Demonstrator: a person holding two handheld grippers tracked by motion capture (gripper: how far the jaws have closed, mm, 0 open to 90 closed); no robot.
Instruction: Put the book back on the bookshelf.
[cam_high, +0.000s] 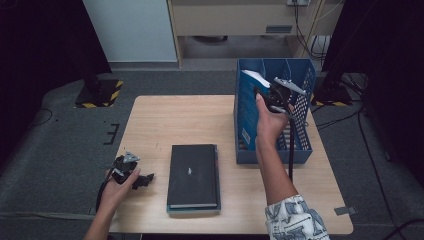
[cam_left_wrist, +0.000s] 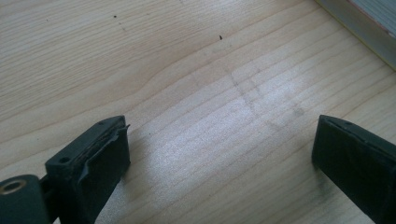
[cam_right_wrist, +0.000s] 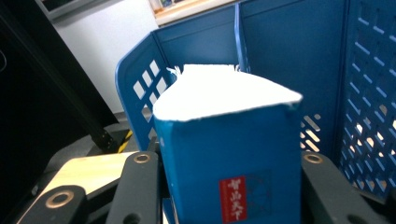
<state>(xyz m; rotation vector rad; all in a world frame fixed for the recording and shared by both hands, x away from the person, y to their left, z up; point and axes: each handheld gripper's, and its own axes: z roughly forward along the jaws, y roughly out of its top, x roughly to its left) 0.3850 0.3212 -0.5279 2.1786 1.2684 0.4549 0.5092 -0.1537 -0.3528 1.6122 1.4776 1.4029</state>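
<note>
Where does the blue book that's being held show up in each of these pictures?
High view: the blue book sits upper right, in the right gripper, over the blue file rack.
Right gripper view: blue book centre, between the jaws.
Left gripper view: bare table.
Shared landmark: blue file rack.

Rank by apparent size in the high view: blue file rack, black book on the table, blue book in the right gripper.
1. blue file rack
2. black book
3. blue book, partly hidden by the right gripper, so its size is unsure.

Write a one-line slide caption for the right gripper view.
Right gripper clamps a blue book in front of the blue file rack.
</note>
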